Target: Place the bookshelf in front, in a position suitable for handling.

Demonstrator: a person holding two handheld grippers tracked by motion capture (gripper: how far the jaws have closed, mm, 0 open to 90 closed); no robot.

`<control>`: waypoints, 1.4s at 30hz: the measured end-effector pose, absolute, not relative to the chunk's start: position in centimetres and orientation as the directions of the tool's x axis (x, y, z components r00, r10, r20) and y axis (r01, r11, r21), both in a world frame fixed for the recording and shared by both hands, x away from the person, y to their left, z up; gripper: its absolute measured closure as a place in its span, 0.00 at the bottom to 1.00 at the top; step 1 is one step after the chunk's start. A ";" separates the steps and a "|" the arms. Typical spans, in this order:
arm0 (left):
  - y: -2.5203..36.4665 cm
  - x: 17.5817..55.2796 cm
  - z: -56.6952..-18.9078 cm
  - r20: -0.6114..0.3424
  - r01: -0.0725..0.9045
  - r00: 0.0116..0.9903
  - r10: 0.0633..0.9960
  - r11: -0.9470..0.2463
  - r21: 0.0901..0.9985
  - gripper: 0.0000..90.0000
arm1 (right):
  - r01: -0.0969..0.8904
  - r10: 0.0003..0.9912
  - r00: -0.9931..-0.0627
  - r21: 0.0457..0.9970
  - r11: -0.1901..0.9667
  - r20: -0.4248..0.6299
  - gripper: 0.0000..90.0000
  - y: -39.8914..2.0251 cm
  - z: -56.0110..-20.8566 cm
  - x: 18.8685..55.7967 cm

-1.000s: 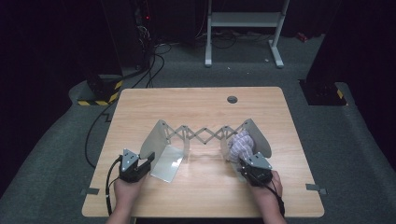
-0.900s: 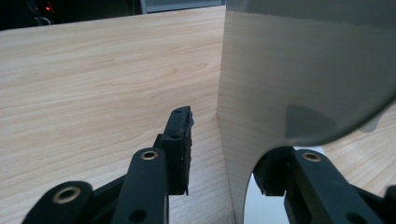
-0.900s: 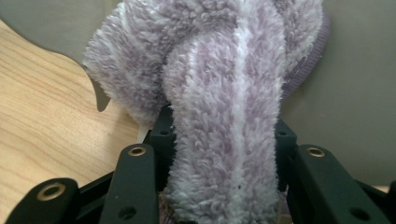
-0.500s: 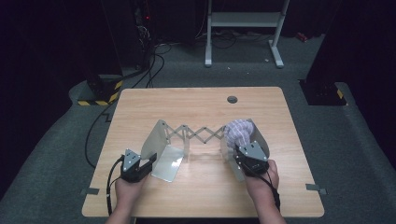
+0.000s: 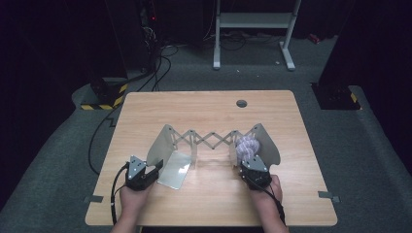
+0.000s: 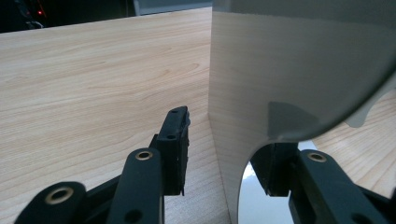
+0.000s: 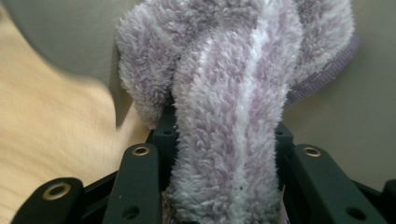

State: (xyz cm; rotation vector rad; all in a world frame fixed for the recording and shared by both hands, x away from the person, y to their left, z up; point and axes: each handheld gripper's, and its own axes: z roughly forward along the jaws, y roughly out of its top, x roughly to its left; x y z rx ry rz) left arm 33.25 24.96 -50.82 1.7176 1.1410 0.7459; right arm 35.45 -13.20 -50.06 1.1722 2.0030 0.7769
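From the high view, a pale wooden bench stands on grey carpet in a dark room, and since a second ago the right tongs have carried the fuzzy lilac cloth forward against the right end plate of the grey accordion rack, probably to wipe it. In the left gripper view, the left tongs, jaws just widened, loosely straddle the rack's smooth curved left plate. In the right gripper view, the right tongs pinch the plush, white-striped cloth, bunched just ahead.

My right gripper now pushes the fluffy purple cloth up against the grey end plate. My left gripper opens its jaws a bit around the other plate.
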 end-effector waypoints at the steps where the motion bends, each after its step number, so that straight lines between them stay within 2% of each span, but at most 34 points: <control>1: 24.9 33.2 -50.8 0.003 0.364 0.386 0.922 -0.155 0.919 0.66 | 0.511 0.896 -0.370 0.751 0.417 -0.245 0.67 -13.1 -50.7 35.6; 7: 24.9 33.4 -51.0 0.007 0.368 0.394 0.919 -0.165 0.915 0.65 | 0.526 0.898 -0.372 0.743 0.414 -0.237 0.67 -13.2 -51.2 36.1; 10: 25.0 33.4 -51.0 0.001 0.370 0.395 0.919 -0.160 0.915 0.65 | 0.489 0.897 -0.362 0.767 0.414 -0.253 0.67 -13.1 -49.5 36.2; 17: 24.9 33.4 -51.0 -0.003 0.372 0.404 0.915 -0.161 0.914 0.65 | 0.350 0.894 -0.331 0.840 0.414 -0.302 0.66 -12.7 -43.3 35.8; 20: 24.9 33.4 -51.1 -0.004 0.372 0.404 0.915 -0.160 0.914 0.65 | 0.308 0.893 -0.331 0.859 0.408 -0.305 0.67 -12.9 -42.1 35.2; 27: 25.0 33.4 -51.0 -0.009 0.370 0.409 0.913 -0.157 0.916 0.67 | 0.387 0.882 -0.402 0.827 0.407 -0.246 0.67 -13.7 -45.7 33.9; 31: 25.0 33.4 -51.0 -0.009 0.369 0.408 0.913 -0.156 0.916 0.68 | 0.462 0.870 -0.441 0.775 0.431 -0.220 0.66 -13.9 -49.1 33.5; 35: 25.1 33.3 -50.8 -0.004 0.356 0.415 0.910 -0.158 0.921 0.72 | 0.502 0.857 -0.469 0.734 0.457 -0.213 0.66 -13.7 -51.0 33.5; 38: 25.0 33.4 -50.7 0.006 0.350 0.419 0.908 -0.168 0.922 0.78 | 0.498 0.860 -0.467 0.743 0.448 -0.206 0.66 -13.5 -50.7 33.6; 42: 24.7 33.4 -50.4 0.046 0.336 0.413 0.910 -0.200 0.920 0.90 | 0.447 0.864 -0.455 0.784 0.431 -0.216 0.66 -13.4 -48.4 33.5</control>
